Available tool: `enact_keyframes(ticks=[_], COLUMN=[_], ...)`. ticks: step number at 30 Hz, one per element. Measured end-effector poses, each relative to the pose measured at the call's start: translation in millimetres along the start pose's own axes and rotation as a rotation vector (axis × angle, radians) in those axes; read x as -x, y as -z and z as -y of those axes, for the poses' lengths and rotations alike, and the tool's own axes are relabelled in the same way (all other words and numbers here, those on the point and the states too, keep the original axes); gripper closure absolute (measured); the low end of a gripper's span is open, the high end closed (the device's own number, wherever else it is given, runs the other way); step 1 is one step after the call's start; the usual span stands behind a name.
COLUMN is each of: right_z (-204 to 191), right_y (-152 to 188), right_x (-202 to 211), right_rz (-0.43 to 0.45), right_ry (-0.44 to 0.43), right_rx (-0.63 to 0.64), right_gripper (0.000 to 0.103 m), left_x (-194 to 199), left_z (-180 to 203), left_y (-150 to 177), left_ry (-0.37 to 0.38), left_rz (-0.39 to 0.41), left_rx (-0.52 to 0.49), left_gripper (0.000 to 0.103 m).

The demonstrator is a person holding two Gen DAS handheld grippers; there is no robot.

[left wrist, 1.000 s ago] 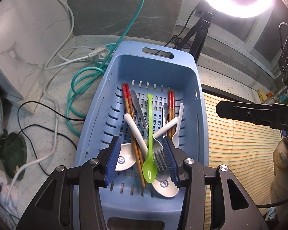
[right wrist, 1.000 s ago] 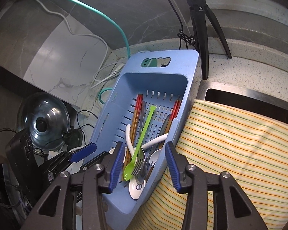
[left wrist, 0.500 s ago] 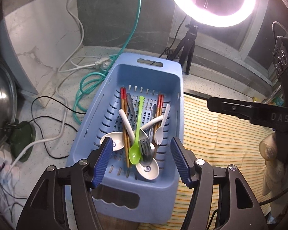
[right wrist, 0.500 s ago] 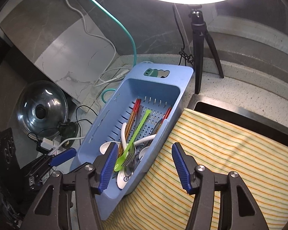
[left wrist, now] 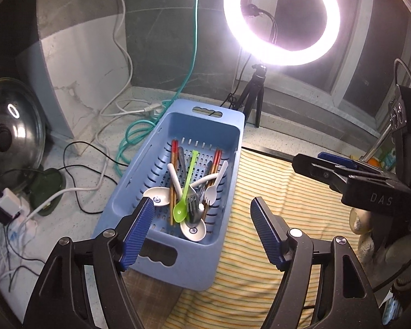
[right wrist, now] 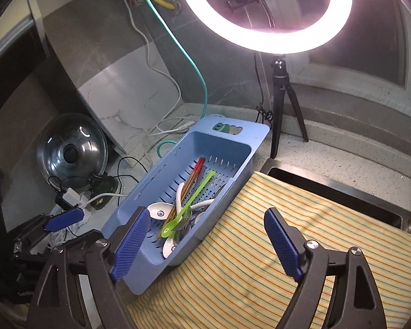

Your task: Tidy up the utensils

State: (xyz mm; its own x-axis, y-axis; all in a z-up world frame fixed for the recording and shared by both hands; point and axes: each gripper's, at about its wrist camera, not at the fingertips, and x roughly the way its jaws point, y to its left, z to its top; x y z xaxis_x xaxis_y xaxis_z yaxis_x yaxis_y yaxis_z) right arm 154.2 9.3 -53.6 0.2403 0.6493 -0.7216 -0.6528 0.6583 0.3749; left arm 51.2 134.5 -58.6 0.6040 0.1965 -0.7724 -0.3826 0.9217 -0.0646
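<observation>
Both the left gripper point(left wrist: 201, 231) and right gripper point(right wrist: 208, 242) hang released above the slotted blue plastic basket point(left wrist: 233, 126). Its crossed utensils risk snagging: lifting the green plastic spoon point(left wrist: 185, 192) could drag the grey metal fork point(left wrist: 192, 204) along.

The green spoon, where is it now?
In the left wrist view the green spoon lies in the blue basket, near its middle, its bowl beside a dark fork.

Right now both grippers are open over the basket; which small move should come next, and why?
Probably lower the left gripper onto the green spoon. It lies on top of the pile in the basket, and both grippers are open and empty; the right gripper can wait.
</observation>
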Motion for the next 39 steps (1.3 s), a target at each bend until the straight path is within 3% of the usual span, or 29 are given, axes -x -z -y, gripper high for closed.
enact_keyframes(ticks=[2,5,13,39], right_z=[-2,-3,6,8], right_y=[3,6,16,19], right_x=[11,26,43,52], right_rz=[0.032,0.057,0.043,0.058], right_ry=[0.028,0.053,0.059,0.059], right_rx=[0.016,0.026,0.0,-0.016], right_gripper=[0.019,0.017,0.016,0.016], left_x=[6,14,29,40], left_z=[2,4,13,18], left_y=[2,4,8,8], left_ry=[-0.017,-0.035,-0.056,-0.066], left_rz=[0.011,0.024,0.048,0.057], left_rx=[0.006,0.021,0.031,0.027], left_gripper=[0.023,0.023,0.023,0.023])
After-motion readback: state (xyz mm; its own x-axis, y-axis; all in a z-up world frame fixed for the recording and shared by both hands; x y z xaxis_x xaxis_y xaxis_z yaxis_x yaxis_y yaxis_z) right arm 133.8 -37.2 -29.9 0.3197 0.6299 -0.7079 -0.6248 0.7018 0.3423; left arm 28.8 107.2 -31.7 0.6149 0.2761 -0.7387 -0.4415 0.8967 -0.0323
